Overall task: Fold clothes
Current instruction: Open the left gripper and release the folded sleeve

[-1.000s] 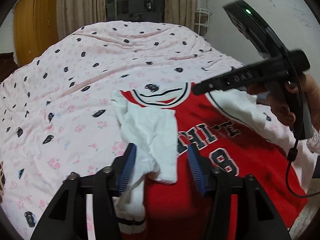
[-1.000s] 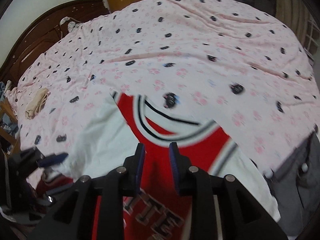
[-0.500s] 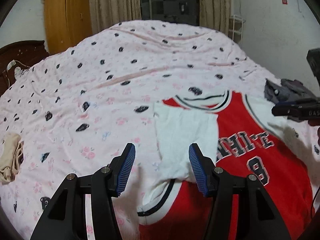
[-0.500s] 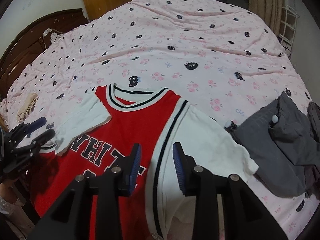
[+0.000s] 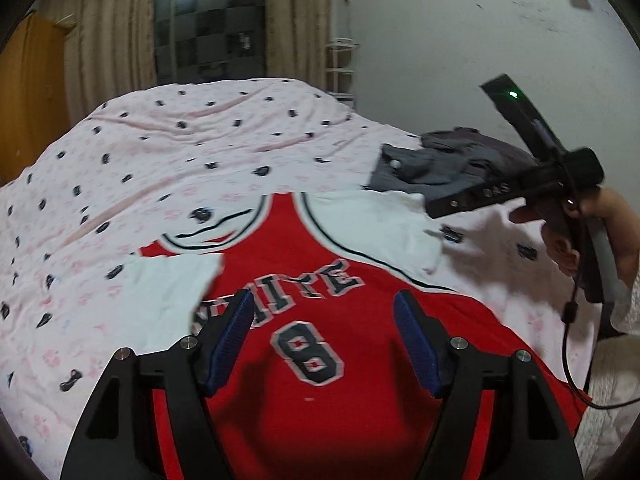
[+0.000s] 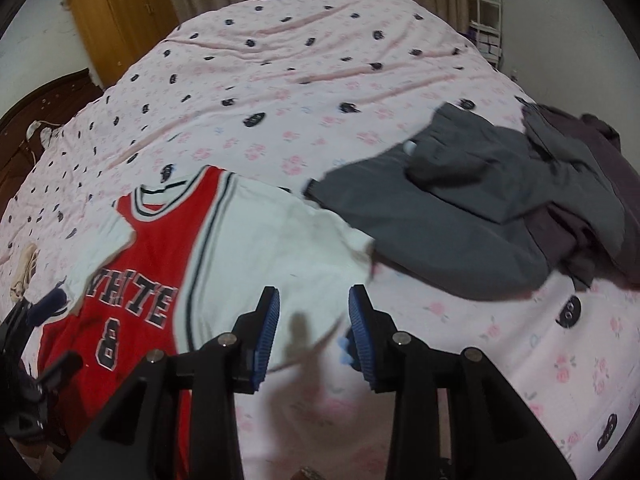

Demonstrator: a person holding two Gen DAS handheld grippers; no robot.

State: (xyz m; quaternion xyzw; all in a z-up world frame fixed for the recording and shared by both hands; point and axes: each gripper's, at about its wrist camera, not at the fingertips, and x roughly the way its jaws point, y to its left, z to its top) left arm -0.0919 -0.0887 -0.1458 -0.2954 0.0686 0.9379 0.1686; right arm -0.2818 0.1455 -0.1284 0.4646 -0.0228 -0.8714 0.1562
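Observation:
A red jersey (image 5: pixel 320 380) with white sleeves, lettered WHITE and numbered 8, lies flat on the pink bed. One white sleeve (image 5: pixel 168 292) is folded over its chest. My left gripper (image 5: pixel 324 320) hovers above the number; its jaws are opening with nothing between them. The other white sleeve (image 6: pixel 280 248) lies spread out. My right gripper (image 6: pixel 314 320) hangs over that sleeve's near edge, jaws opening and empty. In the left wrist view the right gripper (image 5: pixel 492 194) is at the right, held by a hand (image 5: pixel 616 232).
A heap of grey clothes (image 6: pixel 480 200) lies on the pink printed bedspread (image 6: pixel 300 60) just beyond the spread sleeve. A small beige cloth (image 6: pixel 22 276) lies far left. A wooden wardrobe (image 6: pixel 120 20) and a white rack (image 5: pixel 340 68) stand behind the bed.
The left gripper let go of the white sleeve, which now lies folded on the jersey, then swung over the number with wider jaws. The right gripper moved from the collar to the other sleeve.

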